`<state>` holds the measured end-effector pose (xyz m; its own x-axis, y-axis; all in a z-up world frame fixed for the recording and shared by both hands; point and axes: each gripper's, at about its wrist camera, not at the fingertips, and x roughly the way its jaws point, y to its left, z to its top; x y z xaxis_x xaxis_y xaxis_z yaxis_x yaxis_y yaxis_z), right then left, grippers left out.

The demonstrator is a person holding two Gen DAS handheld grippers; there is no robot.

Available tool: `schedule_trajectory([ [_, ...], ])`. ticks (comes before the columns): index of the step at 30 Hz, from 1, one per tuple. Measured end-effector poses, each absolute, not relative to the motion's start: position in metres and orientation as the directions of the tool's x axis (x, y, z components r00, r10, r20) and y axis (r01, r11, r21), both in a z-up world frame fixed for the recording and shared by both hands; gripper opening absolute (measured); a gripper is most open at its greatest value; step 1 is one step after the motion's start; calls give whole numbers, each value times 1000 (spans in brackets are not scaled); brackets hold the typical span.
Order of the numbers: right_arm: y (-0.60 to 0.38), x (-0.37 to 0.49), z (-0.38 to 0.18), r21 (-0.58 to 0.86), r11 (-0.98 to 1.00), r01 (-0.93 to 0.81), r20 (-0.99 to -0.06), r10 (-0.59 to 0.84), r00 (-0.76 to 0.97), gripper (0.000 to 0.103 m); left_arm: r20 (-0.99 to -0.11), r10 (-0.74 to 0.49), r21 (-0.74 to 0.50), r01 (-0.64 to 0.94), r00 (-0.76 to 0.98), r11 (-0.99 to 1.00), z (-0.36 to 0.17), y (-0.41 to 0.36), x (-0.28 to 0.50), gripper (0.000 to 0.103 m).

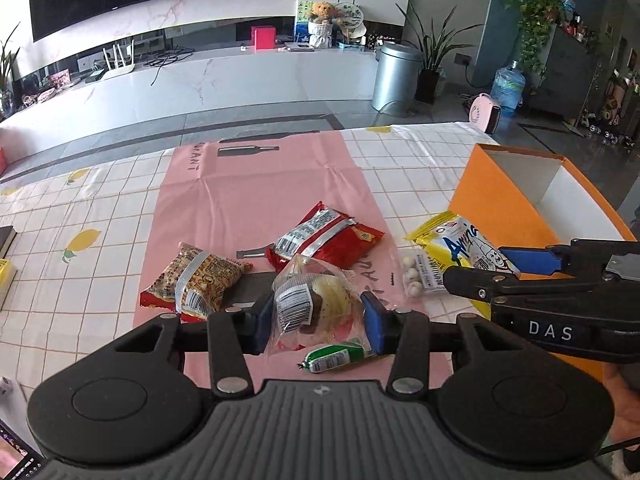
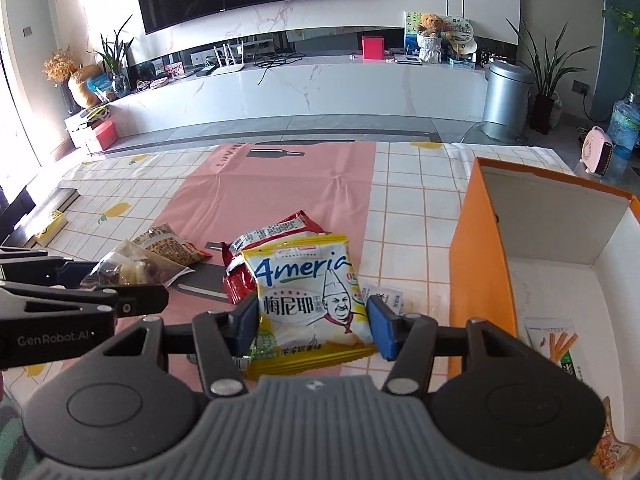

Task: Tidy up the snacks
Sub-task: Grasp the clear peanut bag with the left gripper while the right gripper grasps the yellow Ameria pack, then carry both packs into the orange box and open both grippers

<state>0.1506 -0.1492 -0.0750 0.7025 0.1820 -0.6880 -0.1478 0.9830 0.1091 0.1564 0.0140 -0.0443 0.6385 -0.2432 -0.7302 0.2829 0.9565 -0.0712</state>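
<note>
My left gripper (image 1: 316, 318) is shut on a clear-wrapped cake (image 1: 316, 304) over the pink mat (image 1: 256, 196). My right gripper (image 2: 312, 322) is shut on a yellow Ameria packet (image 2: 310, 300), just left of the orange box (image 2: 480, 260); the packet also shows in the left wrist view (image 1: 460, 248). On the mat lie a red packet (image 1: 324, 240), a brown noodle packet (image 1: 196, 280) and a small green packet (image 1: 336, 356). A clear bag of white balls (image 1: 414, 278) lies beside the yellow packet.
The orange box (image 1: 500, 200) stands open at the table's right, with snack packets (image 2: 556, 344) inside. The checked tablecloth (image 1: 80, 216) covers the table. A book (image 1: 6, 240) lies at the left edge. A phone (image 1: 16, 456) shows at bottom left.
</note>
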Motion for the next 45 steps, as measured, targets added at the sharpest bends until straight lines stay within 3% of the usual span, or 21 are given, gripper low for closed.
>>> schedule_trajectory([
  [11,-219,104,-27,148,986,-73,-678,155,718,55,-653,-432,-115,483,622,868,4,-55,136,51],
  [23,-331,86,-34,99,991,84,-772,23,635,55,-722,-519,-33,726,458,687,-5,-179,159,51],
  [36,-374,136,-82,94,994,56,-860,53,507,55,-899,-328,99,865,289,492,-63,-260,213,51],
  [45,-360,170,-94,-63,998,-3,-867,-53,495,55,-940,-185,195,896,287,399,-98,-285,239,51],
])
